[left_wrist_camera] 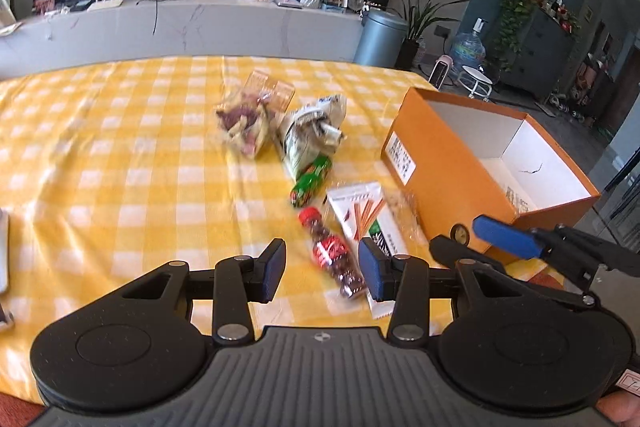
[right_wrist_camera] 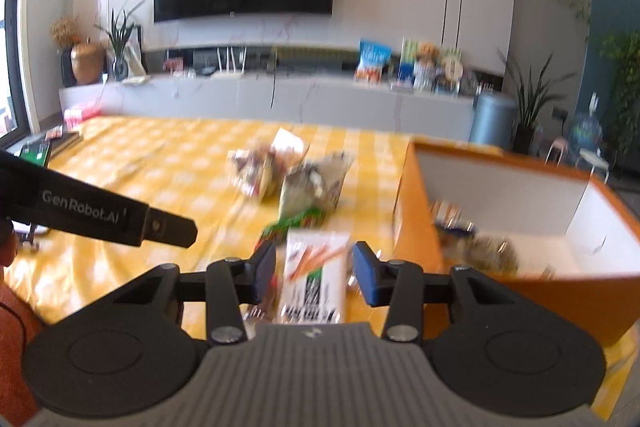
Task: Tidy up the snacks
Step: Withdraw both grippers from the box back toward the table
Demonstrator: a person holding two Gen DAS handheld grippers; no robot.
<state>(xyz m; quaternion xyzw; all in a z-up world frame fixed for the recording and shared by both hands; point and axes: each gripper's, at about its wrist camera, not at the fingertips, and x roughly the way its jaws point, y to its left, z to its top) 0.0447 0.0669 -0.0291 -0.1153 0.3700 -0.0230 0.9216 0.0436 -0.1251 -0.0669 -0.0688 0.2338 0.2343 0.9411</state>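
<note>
My left gripper (left_wrist_camera: 324, 269) hangs open low over the yellow checked tablecloth (left_wrist_camera: 120, 167). A small cola-bottle-shaped candy pack (left_wrist_camera: 330, 251) with a red cap lies between its pads, untouched. Beside it lies a white pack printed with orange sticks (left_wrist_camera: 360, 215). My right gripper (right_wrist_camera: 316, 271) is open above that stick pack (right_wrist_camera: 316, 267), with a gap on both sides. Farther back lie a green candy pack (left_wrist_camera: 310, 181), a white-green bag (left_wrist_camera: 312, 135) and a bag of purple and yellow chips (left_wrist_camera: 244, 123). At the right stands the open orange box (left_wrist_camera: 440, 167), with several snacks (right_wrist_camera: 480, 243) inside.
The right gripper's blue-padded finger (left_wrist_camera: 506, 235) reaches in close to the box's front corner. A phone and flat items (right_wrist_camera: 36, 151) lie at the table's far left edge. Behind the table are a long white console (left_wrist_camera: 200, 23), a grey bin (left_wrist_camera: 380, 35) and potted plants.
</note>
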